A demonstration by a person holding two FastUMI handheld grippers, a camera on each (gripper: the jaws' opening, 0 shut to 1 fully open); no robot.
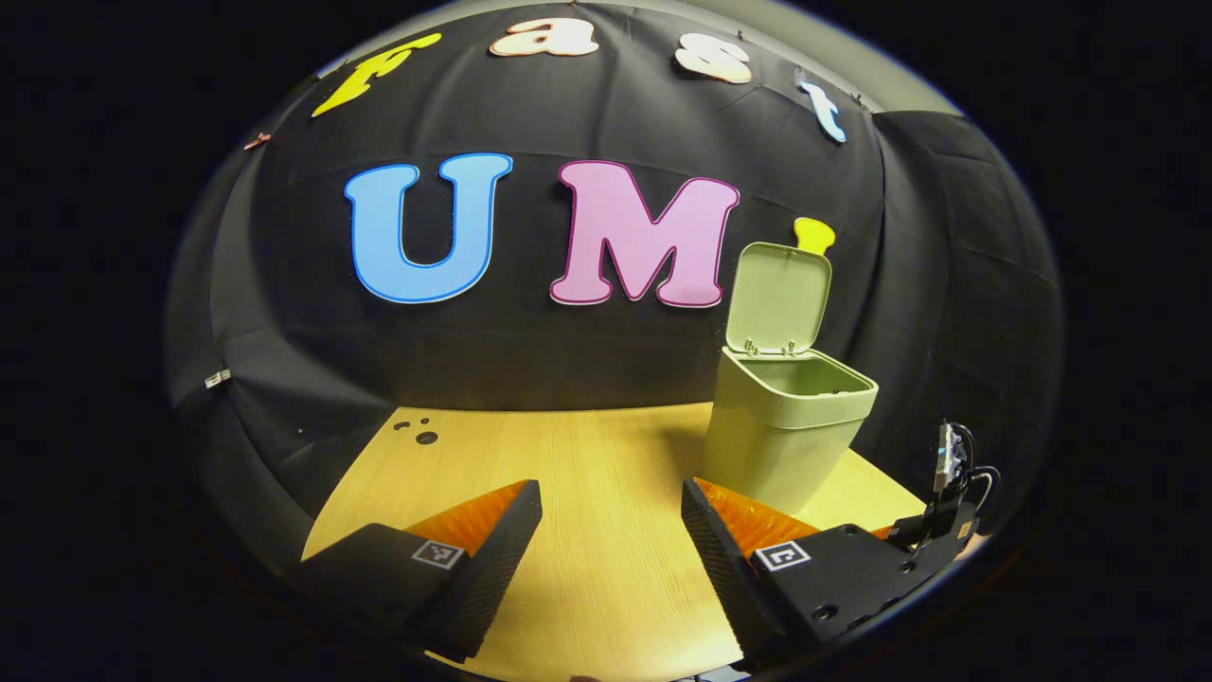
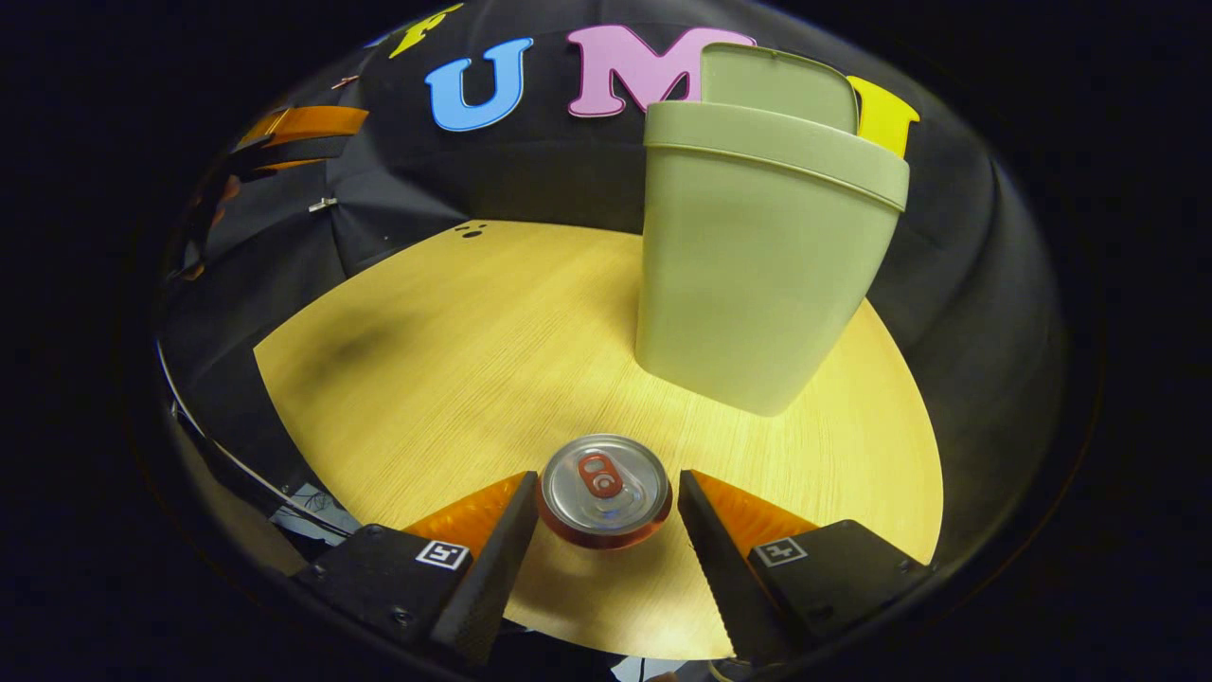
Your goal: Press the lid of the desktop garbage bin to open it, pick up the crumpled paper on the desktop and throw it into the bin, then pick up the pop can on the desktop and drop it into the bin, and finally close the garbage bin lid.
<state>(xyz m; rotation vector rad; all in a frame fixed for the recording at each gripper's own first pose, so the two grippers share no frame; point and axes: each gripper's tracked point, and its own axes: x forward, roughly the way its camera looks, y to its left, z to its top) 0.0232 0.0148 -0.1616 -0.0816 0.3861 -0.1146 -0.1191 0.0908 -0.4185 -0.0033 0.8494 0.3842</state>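
We straddle the pop can (image 2: 604, 491) in front of the bin (image 2: 757, 275) with the right gripper (image 2: 602, 516), jaws spread, not yet touching, ready to clamp; our left gripper (image 1: 611, 530) idles agape.

The bin's (image 1: 791, 426) inside looks mostly hidden behind its rim.

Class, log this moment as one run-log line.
bin: lid open | pop can: upright on table, between right gripper fingers | right: open, no clear contact | left gripper: open, empty
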